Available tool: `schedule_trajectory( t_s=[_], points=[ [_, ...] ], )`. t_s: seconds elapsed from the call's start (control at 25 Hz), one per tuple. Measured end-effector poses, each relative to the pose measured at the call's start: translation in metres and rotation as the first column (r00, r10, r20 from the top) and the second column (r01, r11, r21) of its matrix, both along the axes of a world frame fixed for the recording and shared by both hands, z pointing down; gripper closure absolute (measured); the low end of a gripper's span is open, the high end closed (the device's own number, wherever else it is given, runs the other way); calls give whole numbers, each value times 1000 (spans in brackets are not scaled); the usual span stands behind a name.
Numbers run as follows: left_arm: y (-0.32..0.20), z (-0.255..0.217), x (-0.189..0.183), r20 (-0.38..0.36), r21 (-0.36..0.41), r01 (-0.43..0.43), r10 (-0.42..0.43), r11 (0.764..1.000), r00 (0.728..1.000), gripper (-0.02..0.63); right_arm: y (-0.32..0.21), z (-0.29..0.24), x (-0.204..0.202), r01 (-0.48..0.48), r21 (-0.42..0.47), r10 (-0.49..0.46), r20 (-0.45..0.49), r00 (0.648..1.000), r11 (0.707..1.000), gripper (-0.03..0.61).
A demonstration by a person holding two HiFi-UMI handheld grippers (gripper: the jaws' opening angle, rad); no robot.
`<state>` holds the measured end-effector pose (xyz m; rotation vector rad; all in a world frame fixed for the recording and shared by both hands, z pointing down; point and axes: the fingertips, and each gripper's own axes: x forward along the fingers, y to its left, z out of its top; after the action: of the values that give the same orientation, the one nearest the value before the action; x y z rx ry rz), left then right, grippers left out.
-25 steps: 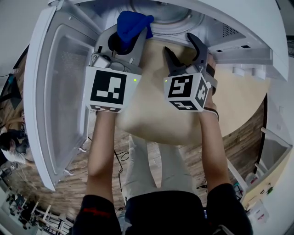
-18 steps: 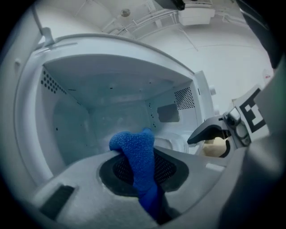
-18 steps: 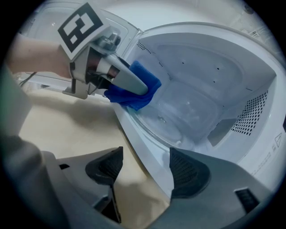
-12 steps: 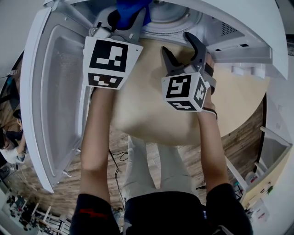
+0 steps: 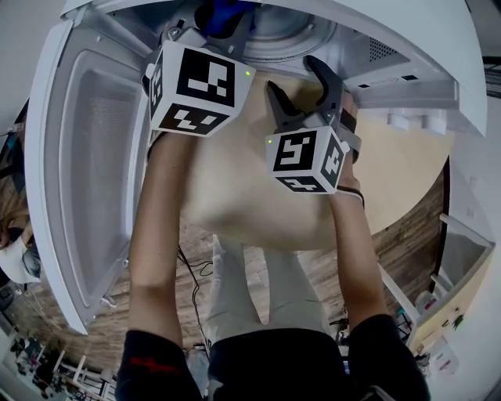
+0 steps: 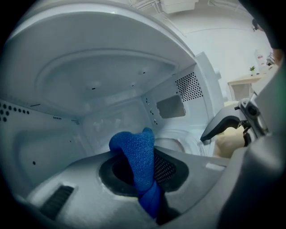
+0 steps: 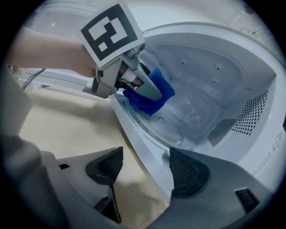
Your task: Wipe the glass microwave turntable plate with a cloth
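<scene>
no word, brand or number can be read. the marker cube [image 5: 196,90] of the left gripper [image 5: 221,17] and the marker cube [image 5: 305,160] of the right gripper [image 5: 296,82] bear black-and-white square patterns, not letters. faint print on the microwave frame [image 7: 269,159] is too blurred to read.

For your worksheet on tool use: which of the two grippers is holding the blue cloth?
The left gripper, jaws shut on the blue cloth inside the microwave; the right gripper has its jaws apart, gripping nothing.
</scene>
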<state>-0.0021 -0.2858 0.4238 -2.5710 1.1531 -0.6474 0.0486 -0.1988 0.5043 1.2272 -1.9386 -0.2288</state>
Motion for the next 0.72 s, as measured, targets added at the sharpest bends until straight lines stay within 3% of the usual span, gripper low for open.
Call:
schedule_trajectory(
  t_s=[0.2,0.72],
  points=[
    [-4,13,6,51,-9,-16,16,1000,999,560,0,0,1,-1,0,1,0,1000,1000,287],
    [-9,19,11,93,-11,-41,42,999,995,560,0,1,1,1,-2,-1,0,1000,1000,287]
  ],
)
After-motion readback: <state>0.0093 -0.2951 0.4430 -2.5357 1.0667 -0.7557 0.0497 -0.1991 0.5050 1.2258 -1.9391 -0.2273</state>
